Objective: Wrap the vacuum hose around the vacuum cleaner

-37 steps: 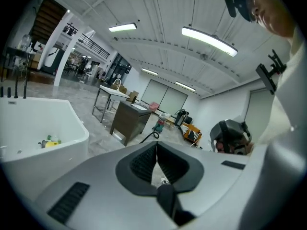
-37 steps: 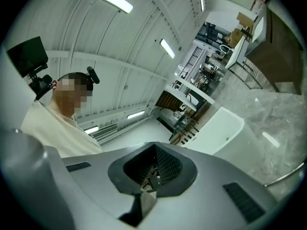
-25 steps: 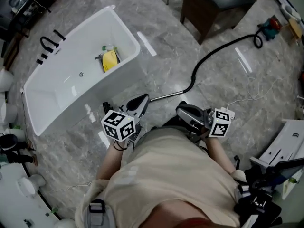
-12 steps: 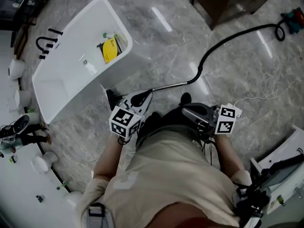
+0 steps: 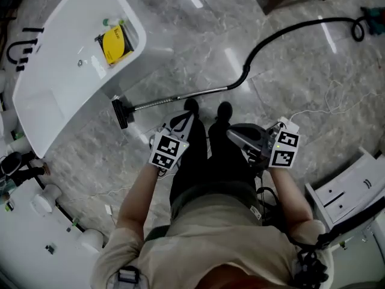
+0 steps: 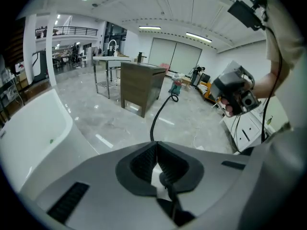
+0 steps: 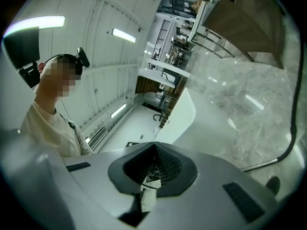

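At the left, a white bathtub [image 5: 57, 95] stands on the grey floor [image 5: 198, 53]. Its far end is cut off by the picture's edge. A yellow thing [image 5: 114, 44] lies inside it, too small to name.

Just beside the tub lies the black brush head [image 5: 120, 113]. A thin metal pipe [image 5: 174, 98] runs from it to the right, past the toes of the person's two black shoes [image 5: 191, 107].

The left tongs [image 5: 183, 120] hang in front of the left leg, tipped down at the floor. They are clenched tight with nothing between them. The right tongs [image 5: 234, 137] hang in front of the right leg, also clenched and empty. The marker cubes hide most of both hands.

The hose [image 5: 271, 41] is black and thick. It starts at the pipe's end, near the right shoe. From there it bends up and runs in one long curve over the floor to the top right corner, where it makes a small loop. It lies loose and stretched out.

The vacuum cleaner [image 6: 175, 86] is almost cut off in the head view. In the left gripper view it is a small teal and red shape far away, hard to make out. No hose is wound around it.

A thin white cord [image 5: 319, 110] lies on the floor to the right. A white cupboard [image 5: 349, 188] is half cut off at the lower right.
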A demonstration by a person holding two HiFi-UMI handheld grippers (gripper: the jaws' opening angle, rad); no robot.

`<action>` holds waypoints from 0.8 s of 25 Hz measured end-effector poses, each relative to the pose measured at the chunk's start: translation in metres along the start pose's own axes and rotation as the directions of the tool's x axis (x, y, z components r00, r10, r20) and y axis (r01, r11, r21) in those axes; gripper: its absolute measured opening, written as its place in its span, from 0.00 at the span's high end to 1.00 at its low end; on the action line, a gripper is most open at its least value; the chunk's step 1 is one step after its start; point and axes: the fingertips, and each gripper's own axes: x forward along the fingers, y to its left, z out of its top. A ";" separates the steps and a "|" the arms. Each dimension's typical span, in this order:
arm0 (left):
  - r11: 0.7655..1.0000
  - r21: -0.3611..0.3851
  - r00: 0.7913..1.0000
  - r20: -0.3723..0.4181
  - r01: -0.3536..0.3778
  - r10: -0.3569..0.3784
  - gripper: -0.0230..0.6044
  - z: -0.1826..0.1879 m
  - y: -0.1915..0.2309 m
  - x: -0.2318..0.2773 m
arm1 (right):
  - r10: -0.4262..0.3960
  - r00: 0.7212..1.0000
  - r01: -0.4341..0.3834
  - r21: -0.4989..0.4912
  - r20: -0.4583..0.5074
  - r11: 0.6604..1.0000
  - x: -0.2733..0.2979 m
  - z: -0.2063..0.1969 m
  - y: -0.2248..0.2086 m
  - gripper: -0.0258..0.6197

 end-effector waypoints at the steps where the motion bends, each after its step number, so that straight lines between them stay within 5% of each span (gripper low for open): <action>1: 1.000 -0.001 1.000 -0.012 0.002 -0.002 0.95 -0.015 0.010 0.014 | -0.012 1.000 0.012 0.012 -0.004 1.000 0.006 -0.004 -0.012 0.96; 7: 0.997 0.060 0.993 -0.114 0.047 -0.040 0.95 -0.105 0.062 0.107 | -0.084 0.996 0.088 0.112 -0.038 0.990 0.028 -0.044 -0.103 0.96; 20: 0.978 0.135 0.943 -0.311 0.162 -0.114 0.95 -0.267 0.095 0.272 | -0.168 0.984 0.177 0.265 -0.054 0.948 0.007 -0.119 -0.259 0.96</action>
